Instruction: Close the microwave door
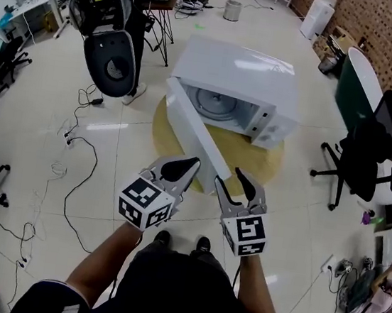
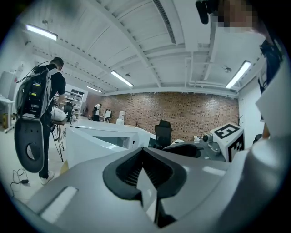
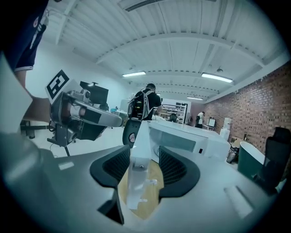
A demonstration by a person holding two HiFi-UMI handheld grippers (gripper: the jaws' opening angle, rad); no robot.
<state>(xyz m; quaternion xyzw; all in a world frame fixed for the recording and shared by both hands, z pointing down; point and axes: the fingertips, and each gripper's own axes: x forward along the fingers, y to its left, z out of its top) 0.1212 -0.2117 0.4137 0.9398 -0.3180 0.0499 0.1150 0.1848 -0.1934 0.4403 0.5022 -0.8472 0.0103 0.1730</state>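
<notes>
Right gripper view: my right gripper [image 3: 145,159] stands spread astride the door [image 3: 137,136] edge. It's probably rigid and light-swinging, so push there. Left gripper [image 2: 144,161] pressed together.

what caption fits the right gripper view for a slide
Right gripper, jaws open, straddling the free edge of the open microwave door.

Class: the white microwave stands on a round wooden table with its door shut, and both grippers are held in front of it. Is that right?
Not quite: the head view shows the door open, swung out from the microwave. The round wooden table and the left gripper and right gripper in front are right.
</notes>
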